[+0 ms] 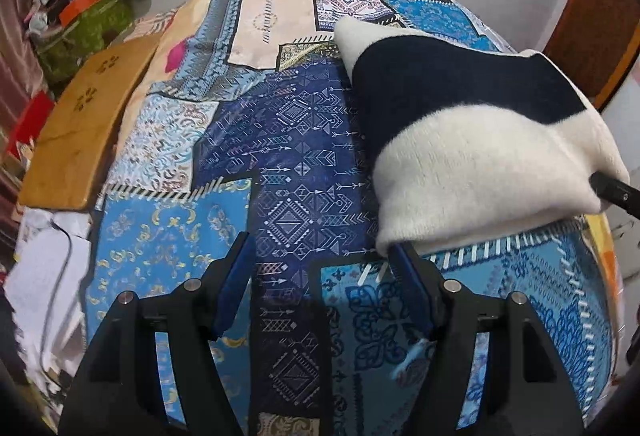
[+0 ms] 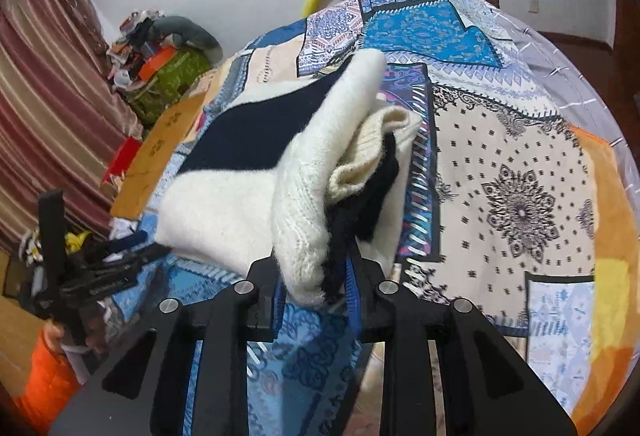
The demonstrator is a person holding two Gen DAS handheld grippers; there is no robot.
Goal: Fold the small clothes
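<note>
Knit sweater (image 2: 248,172), cream and navy, pinched at folded edge by right claw (image 2: 316,276); left claw (image 1: 320,272) spread, empty. Layers, seemingly loose, may slip apart on bedspread (image 1: 280,140).

Each gripper, left gripper (image 1: 320,256) and right gripper (image 2: 314,272), consists of matte black angular finger arms with silver round pivot screws and blue pads on the inner faces. An orange quilted sleeve (image 2: 44,380) covers the arm behind the left gripper.
</note>
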